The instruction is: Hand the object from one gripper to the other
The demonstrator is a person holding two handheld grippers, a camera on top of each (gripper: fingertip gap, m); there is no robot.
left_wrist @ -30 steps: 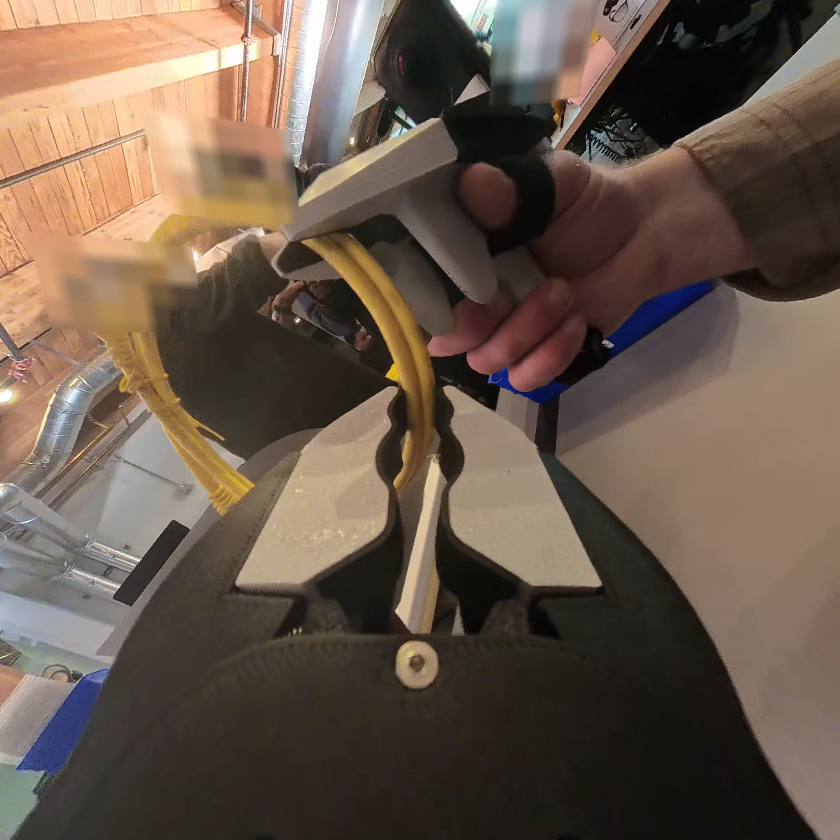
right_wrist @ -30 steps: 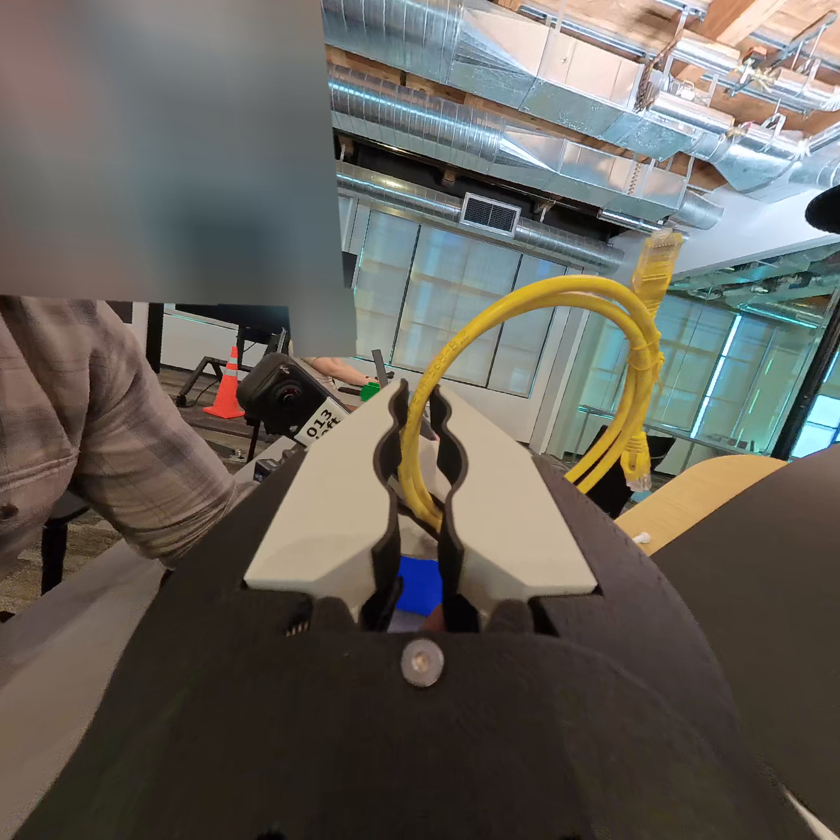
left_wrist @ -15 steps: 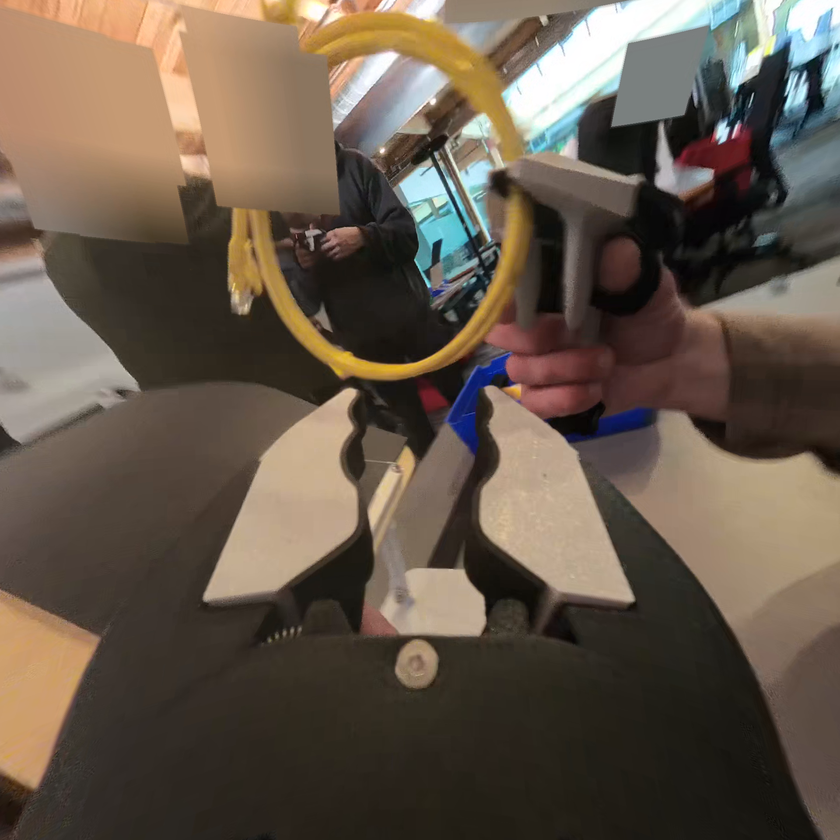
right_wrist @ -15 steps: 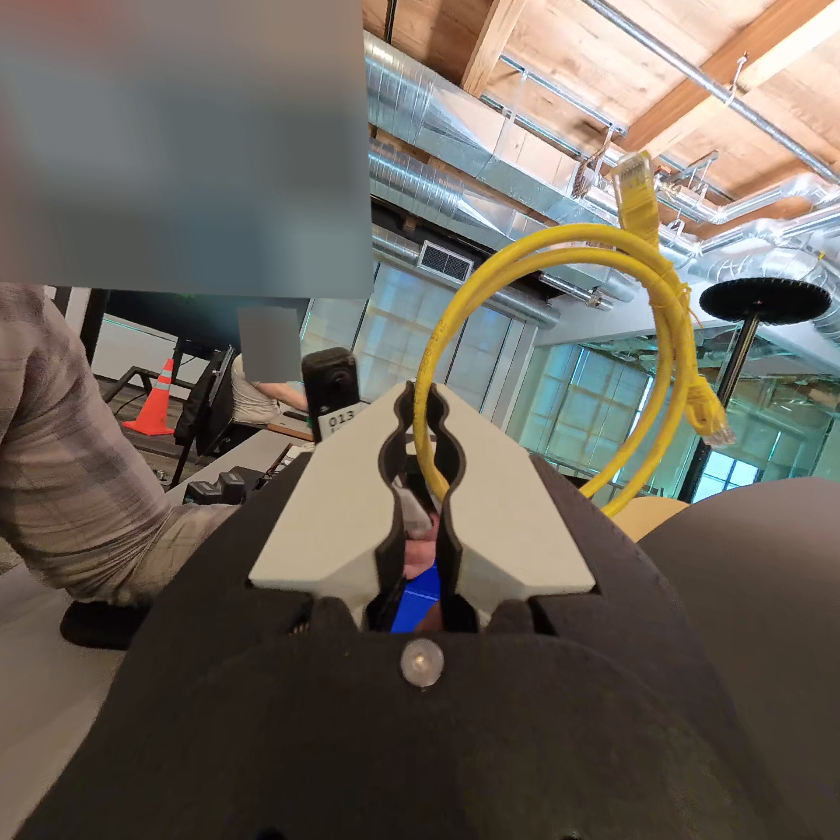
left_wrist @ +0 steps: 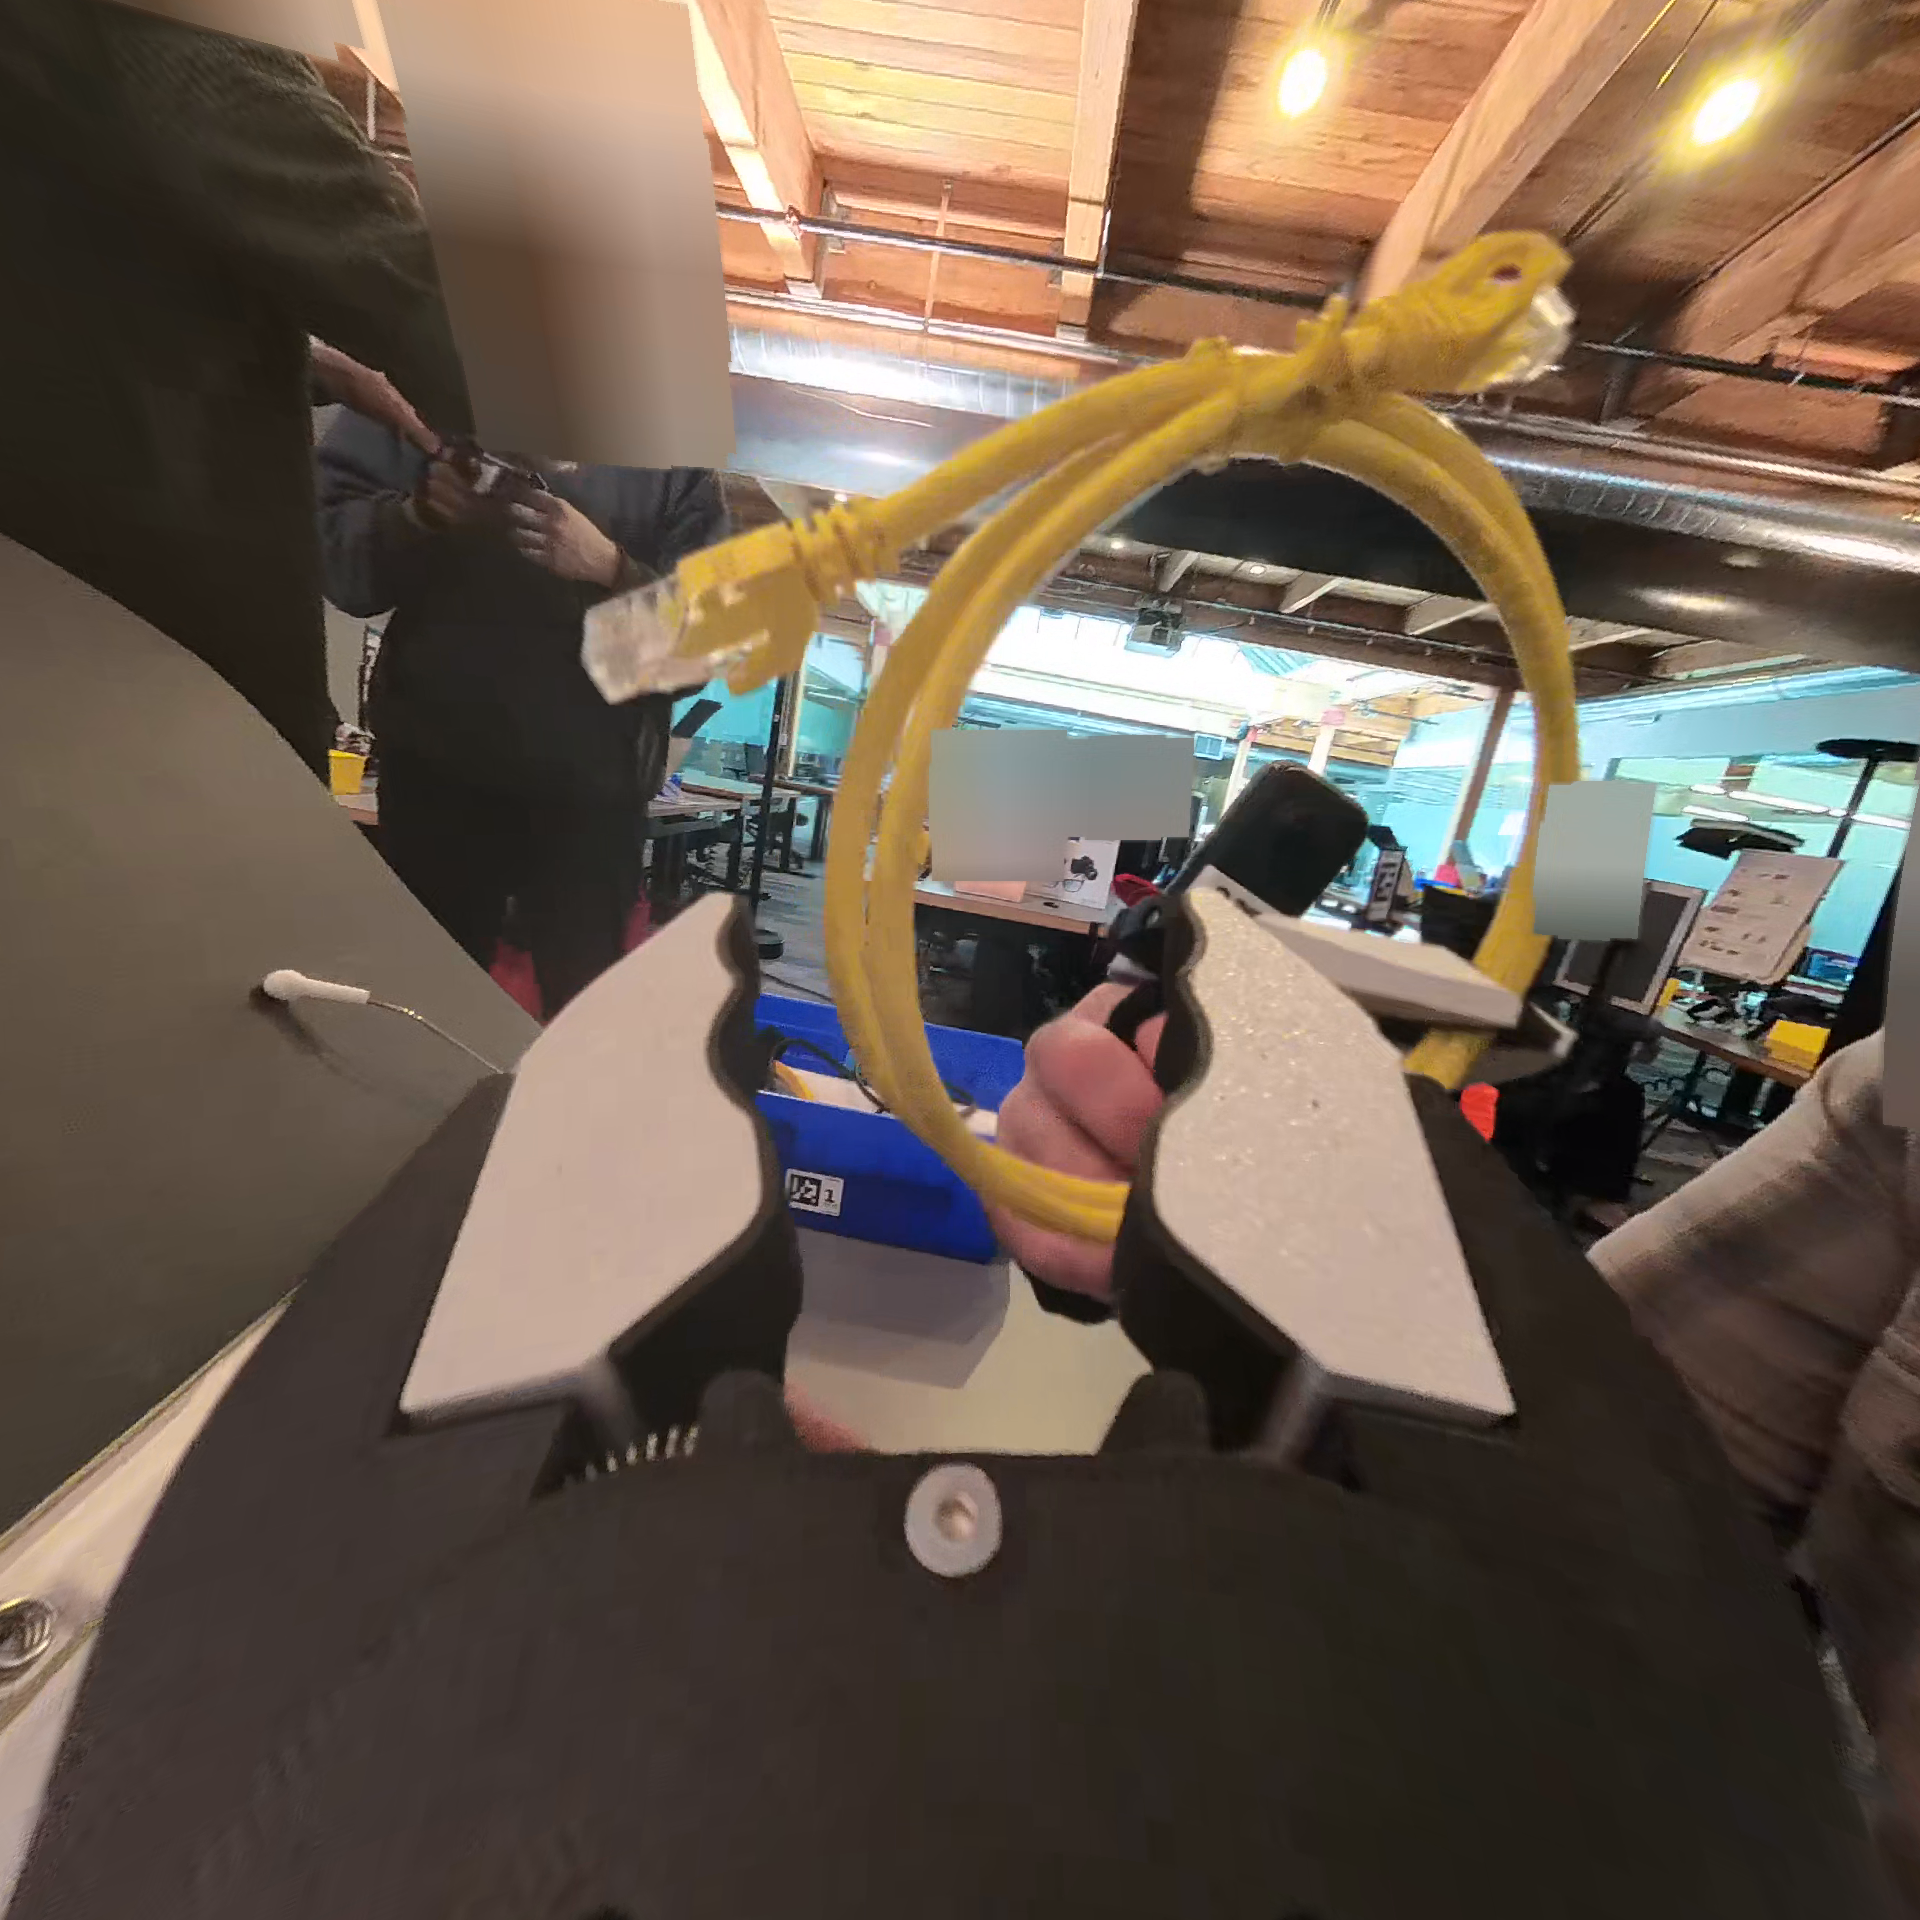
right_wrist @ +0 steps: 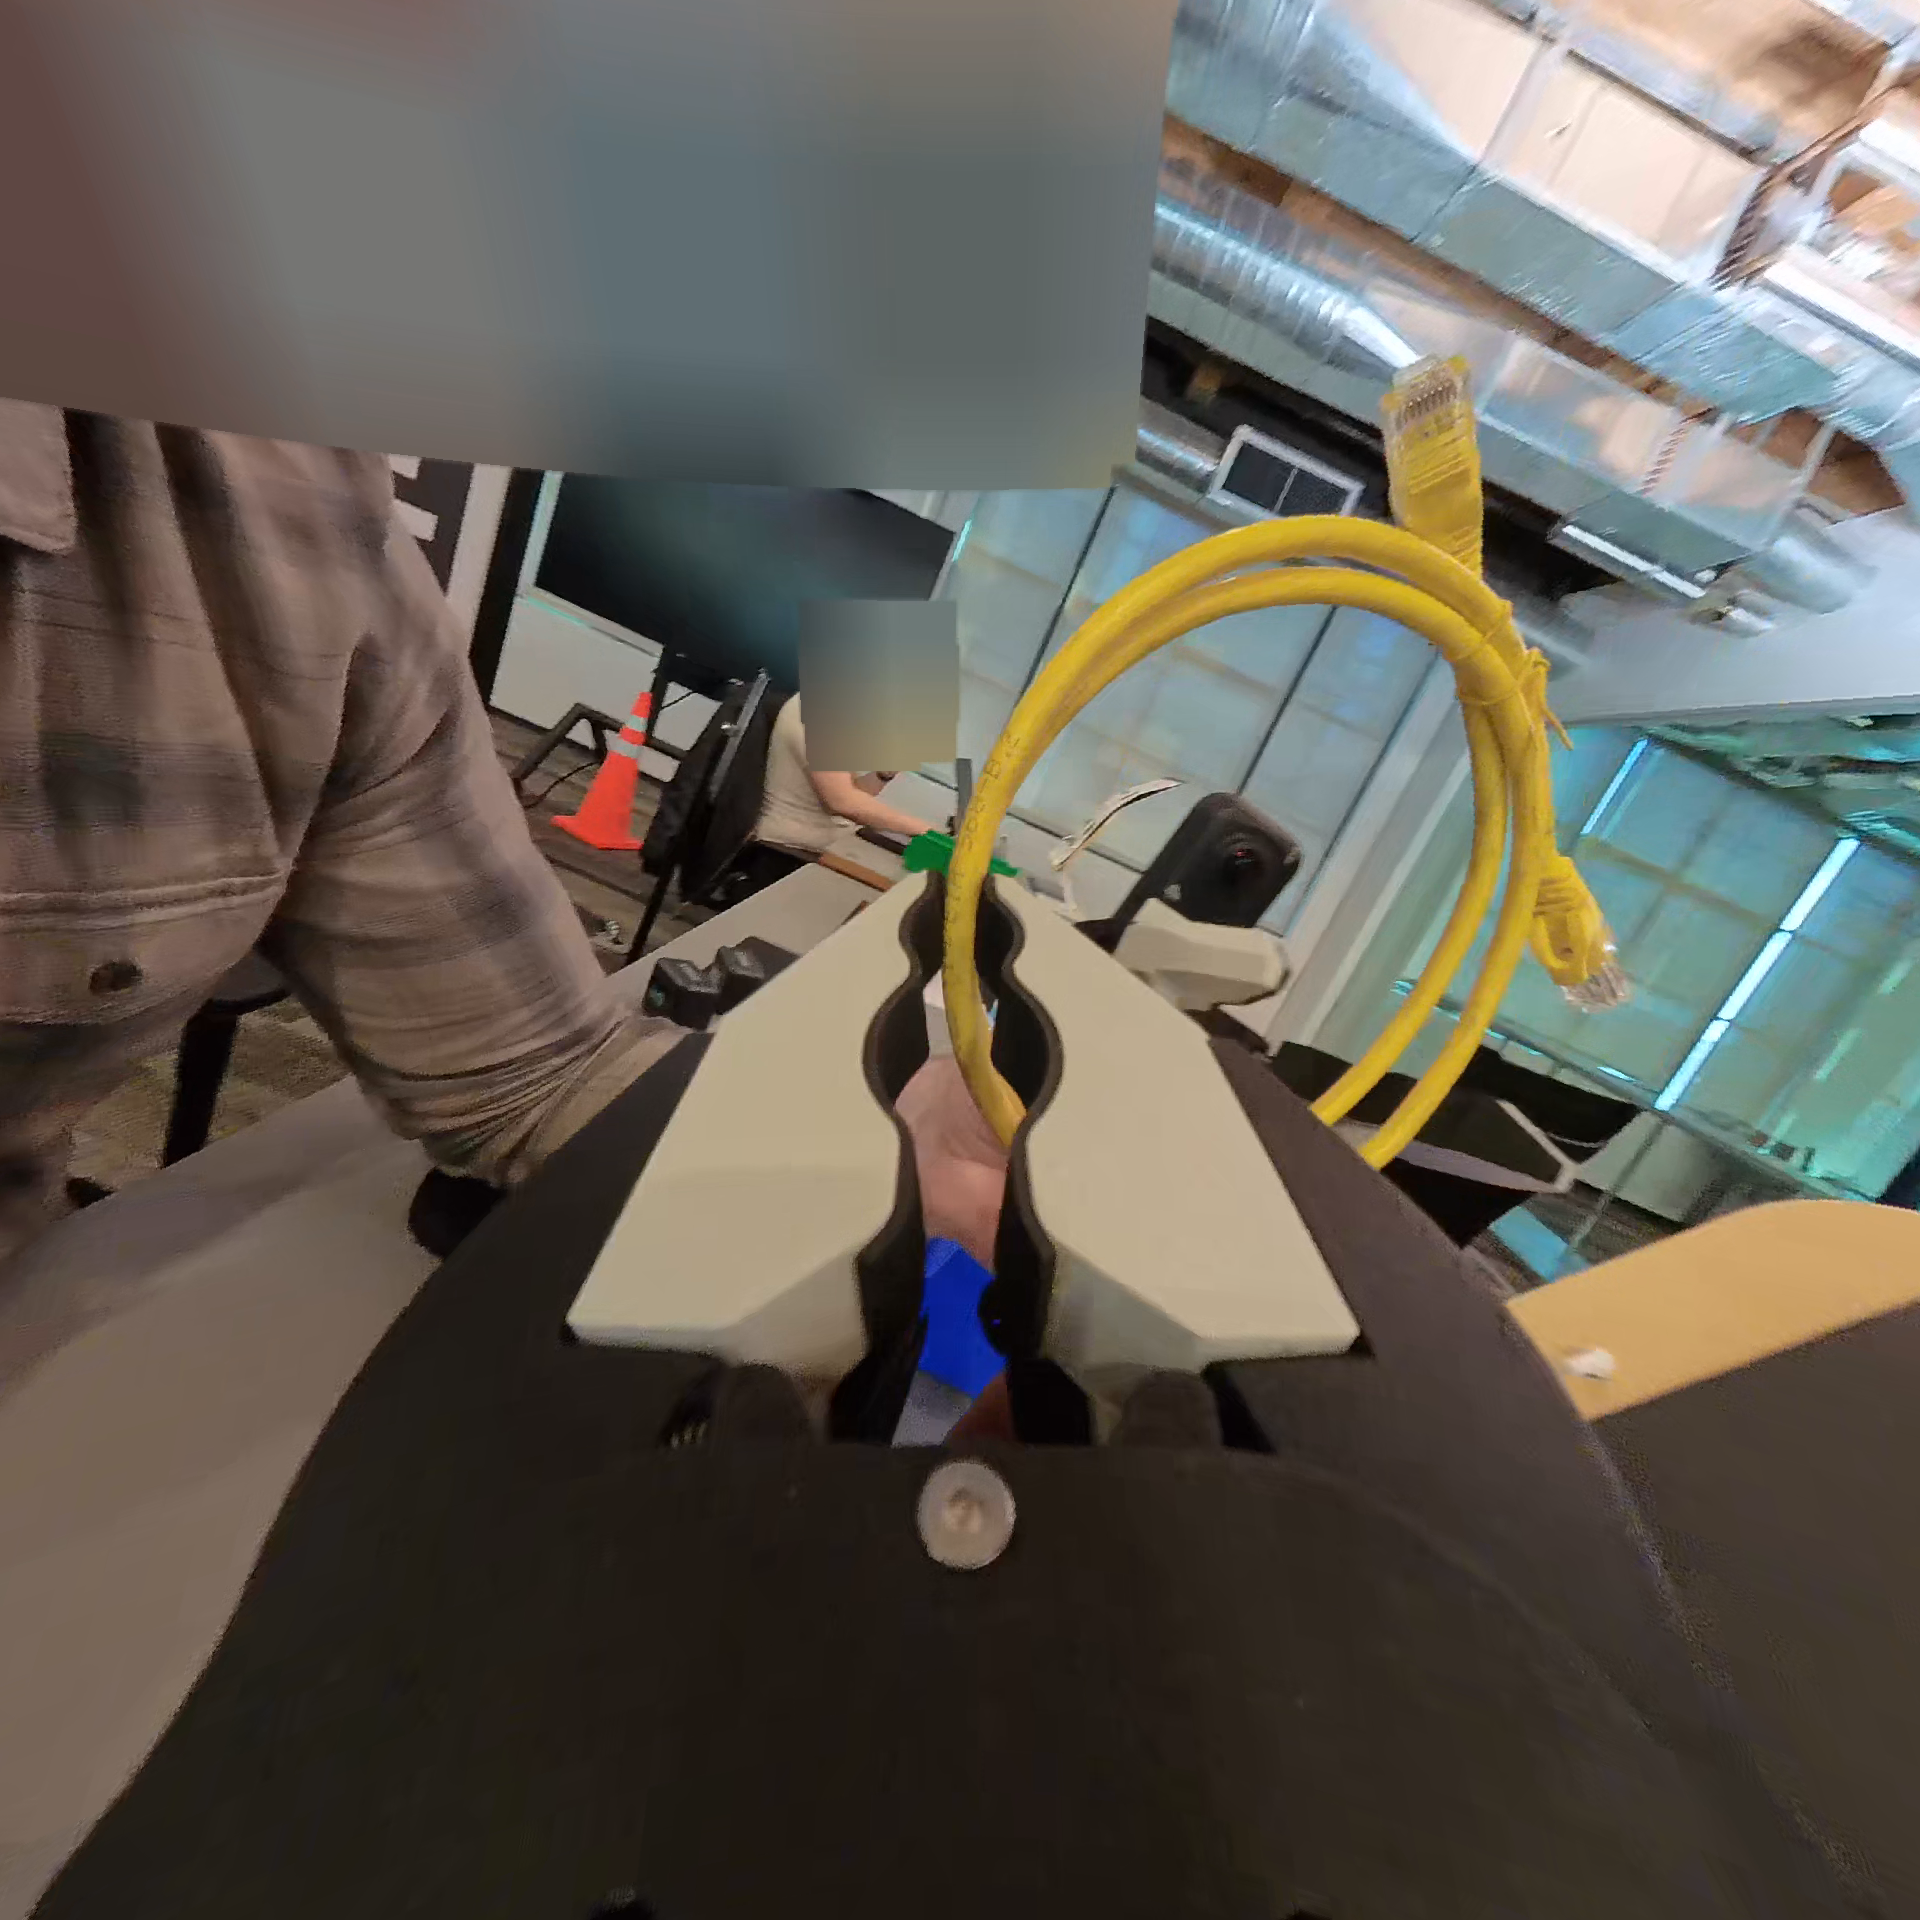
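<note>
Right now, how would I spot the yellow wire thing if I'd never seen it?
Look at the right gripper, whose grey fingers are shut. Pinched between them, a coiled yellow cable stands up as a ring. Nothing else nearby is bright yellow or round, and its two clear-tipped plugs stick out where the coil is tied.

open-plan workshop office: exposed wooden ceiling [left_wrist: 935, 135], metal ducts [right_wrist: 1455, 239], rows of desks [left_wrist: 997, 904].

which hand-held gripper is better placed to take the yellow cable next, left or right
Left. The right hand-held gripper is already shut on the yellow cable. The left hand-held gripper is open, empty and faces the coil, so it likely only needs to close in on it.
</note>
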